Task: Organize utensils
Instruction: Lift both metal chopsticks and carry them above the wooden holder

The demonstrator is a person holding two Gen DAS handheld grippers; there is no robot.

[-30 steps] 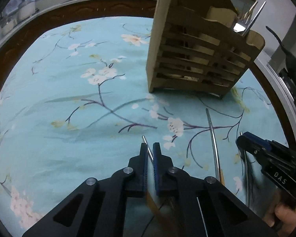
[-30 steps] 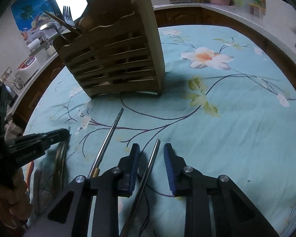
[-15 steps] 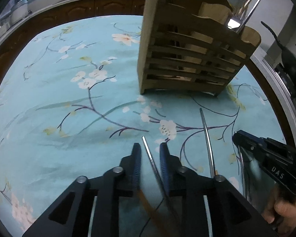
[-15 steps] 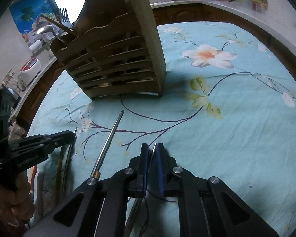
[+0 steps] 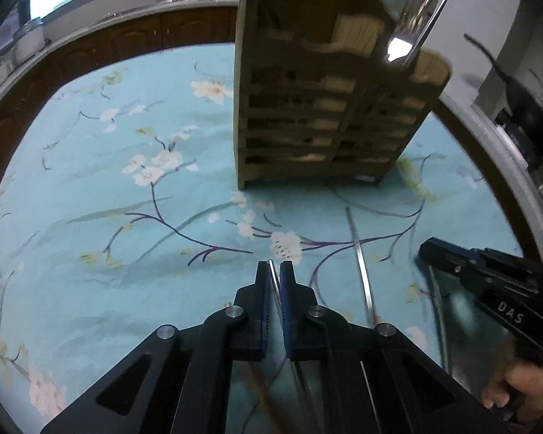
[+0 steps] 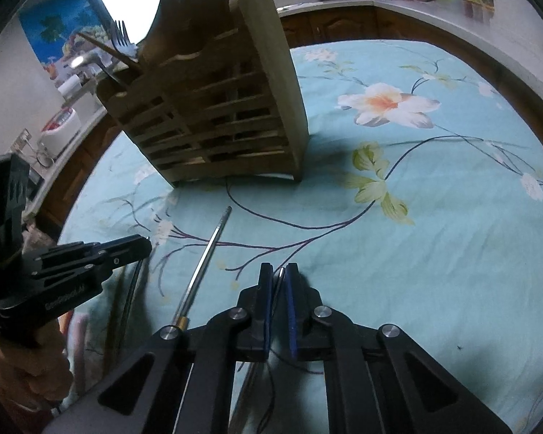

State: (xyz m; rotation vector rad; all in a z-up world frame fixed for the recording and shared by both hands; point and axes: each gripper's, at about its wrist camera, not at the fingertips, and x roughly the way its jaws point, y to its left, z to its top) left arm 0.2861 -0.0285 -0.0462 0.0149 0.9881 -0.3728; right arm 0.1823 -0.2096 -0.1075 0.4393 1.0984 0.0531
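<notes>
Both grippers are down at the tabletop (image 6: pixel 452 253) with its blue flowered cloth, each clamped on a thin metal chopstick. My left gripper (image 5: pixel 275 271) has its jaws all but closed on a chopstick (image 5: pixel 271 266) whose tip just shows between the pads. My right gripper (image 6: pixel 278 275) is closed the same way on a second chopstick (image 6: pixel 281 273). A third chopstick (image 6: pixel 206 256) lies loose on the cloth between the two grippers, pointing toward the wooden utensil holder (image 6: pixel 217 108).

Step in hand — the pick, with both grips made and nothing lifted yet, as far as I can judge. The holder stands upright beyond the grippers, a fork (image 6: pixel 121 38) already in it.

Next move calls for raising each stick clear of the cloth, tipping it upright and lowering it into a compartment — I would go one hand at a time, since the slots are narrow.
</notes>
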